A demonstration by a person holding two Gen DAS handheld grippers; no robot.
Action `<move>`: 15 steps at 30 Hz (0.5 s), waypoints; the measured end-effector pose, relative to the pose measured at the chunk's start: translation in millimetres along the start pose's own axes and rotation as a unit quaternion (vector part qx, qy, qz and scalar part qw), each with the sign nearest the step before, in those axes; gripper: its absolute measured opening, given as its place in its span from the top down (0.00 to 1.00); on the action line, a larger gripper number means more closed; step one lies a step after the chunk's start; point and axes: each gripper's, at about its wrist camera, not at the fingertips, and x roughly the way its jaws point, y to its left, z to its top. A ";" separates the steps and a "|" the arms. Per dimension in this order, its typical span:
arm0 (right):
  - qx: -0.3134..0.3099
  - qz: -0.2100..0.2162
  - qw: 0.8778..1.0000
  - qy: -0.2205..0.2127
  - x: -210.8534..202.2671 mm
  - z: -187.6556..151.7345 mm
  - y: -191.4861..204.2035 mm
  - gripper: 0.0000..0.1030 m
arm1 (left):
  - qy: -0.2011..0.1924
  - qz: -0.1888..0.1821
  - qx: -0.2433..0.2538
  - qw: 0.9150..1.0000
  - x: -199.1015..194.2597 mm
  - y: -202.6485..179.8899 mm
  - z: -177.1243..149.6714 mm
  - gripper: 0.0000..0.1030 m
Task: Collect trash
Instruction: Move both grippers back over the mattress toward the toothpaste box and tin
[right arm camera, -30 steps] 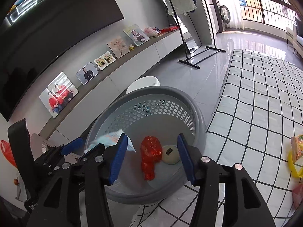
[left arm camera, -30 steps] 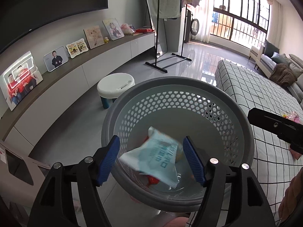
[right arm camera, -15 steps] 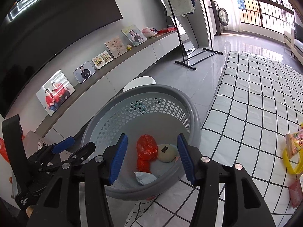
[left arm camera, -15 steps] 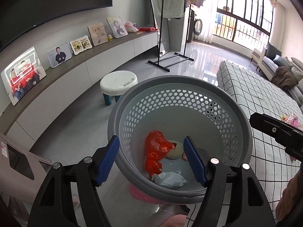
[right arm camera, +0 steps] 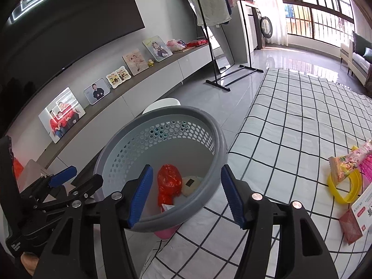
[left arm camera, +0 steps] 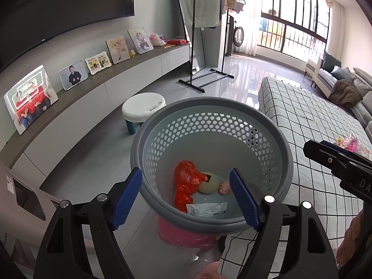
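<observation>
Beside checked bedspread point(right arm camera: 290, 121), grey perforated plastic basket point(left arm camera: 209, 107); both hand-held grippers, left point(left arm camera: 186, 195) and right point(right arm camera: 186, 195), wide, empty; may tip if rim bumped.

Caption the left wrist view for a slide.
Open left hand-held gripper above the gray basket holding collected trash.

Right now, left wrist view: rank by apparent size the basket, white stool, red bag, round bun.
1. Grey basket, largest, though nearest the camera.
2. White stool.
3. Red bag.
4. Round bun, smallest, partly hidden by the bag.
</observation>
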 end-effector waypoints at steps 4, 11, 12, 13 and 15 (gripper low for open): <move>-0.001 -0.041 0.999 -0.023 -20.4 -5.8 -9.9 0.37 | -0.008 -0.008 0.015 1.000 -14.9 -9.9 -0.8 0.20; 0.035 -0.085 0.995 -0.048 -51.1 -17.9 -37.1 0.34 | -0.026 -0.028 0.043 0.998 -39.1 -34.5 -2.0 0.18; 0.041 -0.090 0.994 -0.050 -55.4 -19.4 -42.9 0.34 | -0.028 -0.031 0.046 0.998 -41.5 -39.1 -2.1 0.18; 0.044 -0.097 0.993 -0.053 -58.8 -20.5 -47.2 0.34 | -0.029 -0.034 0.050 0.998 -43.0 -42.8 -1.4 0.17; 0.050 -0.110 0.991 -0.057 -65.3 -23.6 -55.1 0.34 | -0.031 -0.041 0.056 0.997 -46.5 -52.5 -2.0 0.16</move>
